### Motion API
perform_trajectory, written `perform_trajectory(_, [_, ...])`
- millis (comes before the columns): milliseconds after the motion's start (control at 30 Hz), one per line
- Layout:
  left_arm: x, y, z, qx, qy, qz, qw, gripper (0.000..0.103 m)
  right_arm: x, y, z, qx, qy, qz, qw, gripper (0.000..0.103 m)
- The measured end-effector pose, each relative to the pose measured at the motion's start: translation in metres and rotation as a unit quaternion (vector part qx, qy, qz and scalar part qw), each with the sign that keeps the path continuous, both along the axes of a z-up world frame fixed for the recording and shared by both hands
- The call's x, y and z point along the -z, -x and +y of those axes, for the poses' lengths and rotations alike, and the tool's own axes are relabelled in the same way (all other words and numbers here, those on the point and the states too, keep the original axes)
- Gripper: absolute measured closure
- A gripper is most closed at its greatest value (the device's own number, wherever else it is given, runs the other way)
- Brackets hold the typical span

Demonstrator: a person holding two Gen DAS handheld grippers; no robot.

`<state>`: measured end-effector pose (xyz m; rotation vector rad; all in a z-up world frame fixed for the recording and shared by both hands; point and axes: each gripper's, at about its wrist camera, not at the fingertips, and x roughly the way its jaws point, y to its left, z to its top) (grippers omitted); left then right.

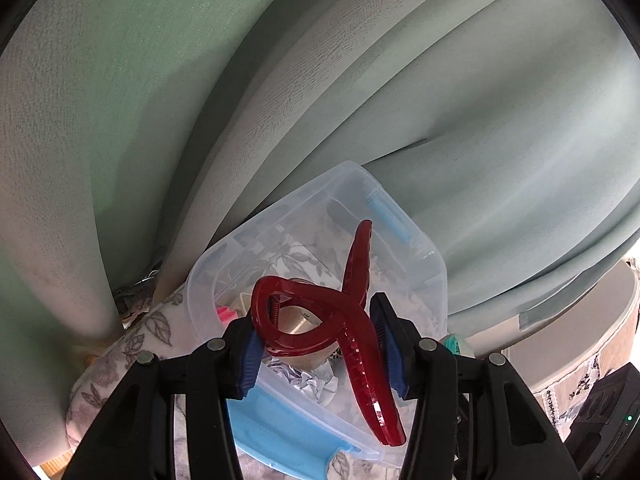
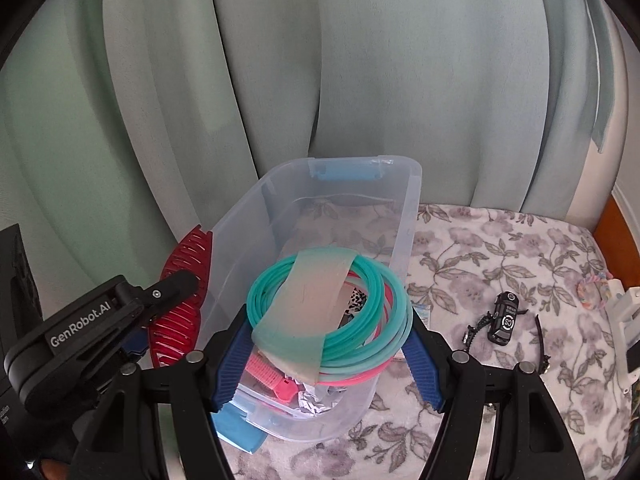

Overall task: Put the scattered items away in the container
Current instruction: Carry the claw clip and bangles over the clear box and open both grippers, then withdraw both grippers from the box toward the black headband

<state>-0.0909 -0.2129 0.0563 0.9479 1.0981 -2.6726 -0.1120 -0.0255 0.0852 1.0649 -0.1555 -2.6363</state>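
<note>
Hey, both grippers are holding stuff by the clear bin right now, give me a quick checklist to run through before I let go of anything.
1. Left gripper shut on the red hair claw: ok.
2. Right gripper shut on the bundle of teal and pink rings: ok.
3. Ring bundle over the clear bin opening: ok.
4. Hair claw over the opening: not ok; the right wrist view shows it outside the bin's left wall.
5. Room inside the bin: ok, its far half looks bare.
6. Items left on the floral blanket: not ok, the toy car is still out.
</note>
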Motion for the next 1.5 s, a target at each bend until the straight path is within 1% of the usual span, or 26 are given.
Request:
perform_trajectory(100, [0.001,0.003,0.002,0.004,0.003,0.001,1.0000,0.051,0.006,0.004,-0.003,-0.004,0.002,-0.007,1.000,0.030])
perform_trajectory(300, [0.003,0.008,0.005,0.008,0.014,-0.001,0.9999,0.051,0.008,0.008,-0.005,-0.004,-0.007,0.006,1.000,0.030])
perform_trajectory(500, [0.002,0.009,0.004,0.007,0.015,0.001,0.9999,0.051,0.007,0.011,-0.008,-0.015,-0.004,0.013,1.000,0.030])
perform_trajectory(600, [0.001,0.009,0.004,0.007,0.018,0.000,0.9998,0.051,0.008,0.013,-0.012,-0.018,-0.011,0.018,1.000,0.028])
perform_trajectory(767, [0.000,0.007,-0.001,-0.005,0.005,0.004,1.0000,0.050,0.009,0.014,-0.015,-0.019,-0.017,0.022,0.999,0.028])
perform_trajectory(833, [0.000,0.007,-0.002,-0.005,0.005,0.003,1.0000,0.049,0.009,0.015,-0.015,-0.019,-0.017,0.022,0.999,0.028])
perform_trajectory(900, [0.000,0.007,-0.001,-0.004,0.005,0.002,1.0000,0.046,0.009,0.015,-0.015,-0.020,-0.015,0.021,0.999,0.028])
perform_trajectory(1100, [0.000,0.008,0.002,0.003,0.000,-0.003,1.0000,0.044,0.009,0.014,-0.015,-0.028,-0.011,0.016,0.999,0.025])
perform_trajectory(1367, [-0.006,0.007,0.010,0.008,0.010,-0.021,0.9997,0.043,0.003,0.008,0.001,-0.007,0.005,0.014,1.000,0.025])
perform_trajectory(1500, [-0.019,0.003,0.020,0.014,0.025,-0.016,0.9995,0.042,-0.006,0.003,0.013,0.005,0.011,0.019,1.000,0.025])
